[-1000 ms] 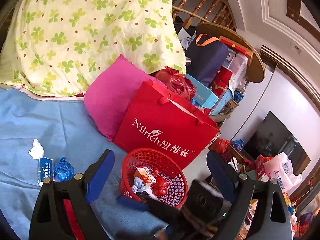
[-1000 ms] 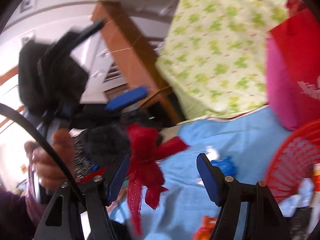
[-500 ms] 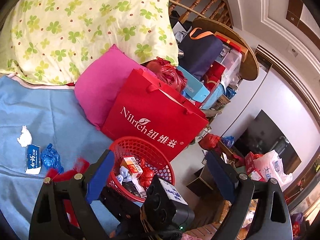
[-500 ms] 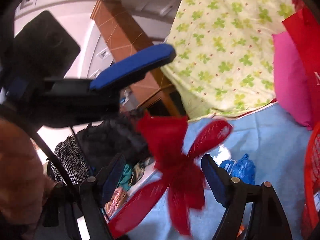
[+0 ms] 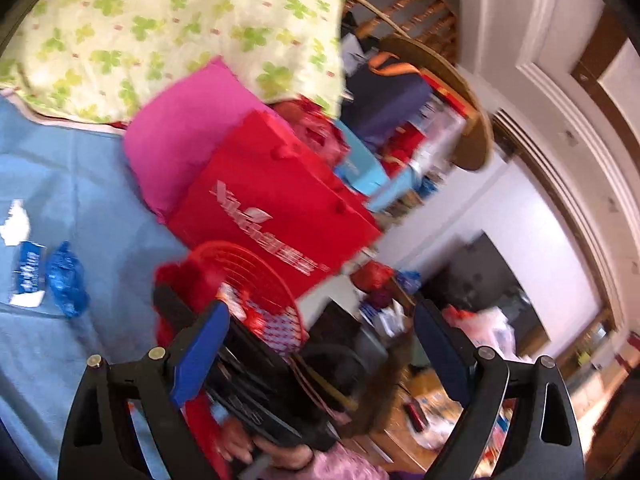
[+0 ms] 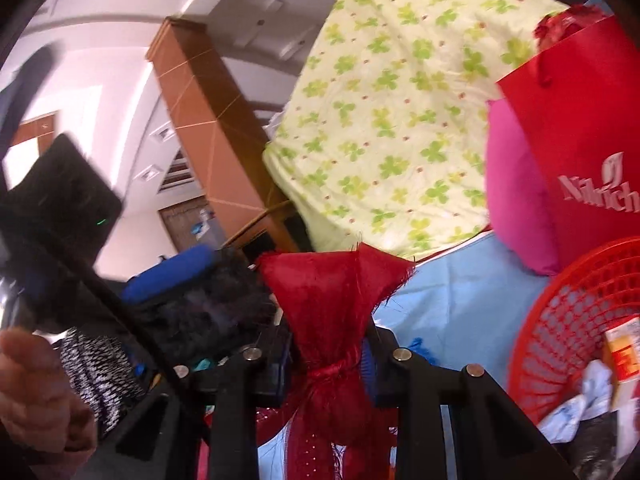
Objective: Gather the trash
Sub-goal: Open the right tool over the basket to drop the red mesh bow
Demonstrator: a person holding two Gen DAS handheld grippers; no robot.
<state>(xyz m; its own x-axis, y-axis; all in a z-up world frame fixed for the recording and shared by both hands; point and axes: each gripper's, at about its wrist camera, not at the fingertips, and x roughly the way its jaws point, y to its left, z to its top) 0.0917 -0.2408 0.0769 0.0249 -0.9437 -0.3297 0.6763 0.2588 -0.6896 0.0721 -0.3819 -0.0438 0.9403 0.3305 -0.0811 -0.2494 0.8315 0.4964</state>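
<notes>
The right gripper (image 6: 328, 354) is clamped on a red mesh bow (image 6: 332, 312), its blue pads pressed against the tied waist of the bundle; the frayed top of the bow fans out above the fingers and glittery ribbon tails hang below. Just right of it sits the red basket (image 6: 560, 320), already holding a small orange-and-white carton (image 6: 622, 350), a pale blue crumpled scrap (image 6: 588, 396) and something dark. The bow is beside the basket, not in it.

The left gripper (image 5: 320, 344) stands wide apart with nothing between its blue pads (image 5: 198, 354). Through that gap the left wrist view, blurred by motion, shows the black body of the other gripper, a hand (image 5: 280, 454) at the bottom edge, and the bow (image 5: 180, 280) as a red smear at the basket (image 5: 256, 264) rim.

On the blue sheet (image 5: 80, 184) to the left lie a crumpled blue bag (image 5: 66, 280), a blue-and-white packet (image 5: 28, 276) touching it, and a white tissue (image 5: 16, 222) a little farther off.

Behind the basket stands a red paper bag (image 5: 276, 208) with white lettering, leaning on a pink pillow (image 5: 188, 132). Beyond those is a yellow-green clover quilt (image 5: 160, 28). Past the bed edge, on the right, are a cluttered round table (image 5: 460, 92) and a dark screen (image 5: 492, 276) on the wall.
</notes>
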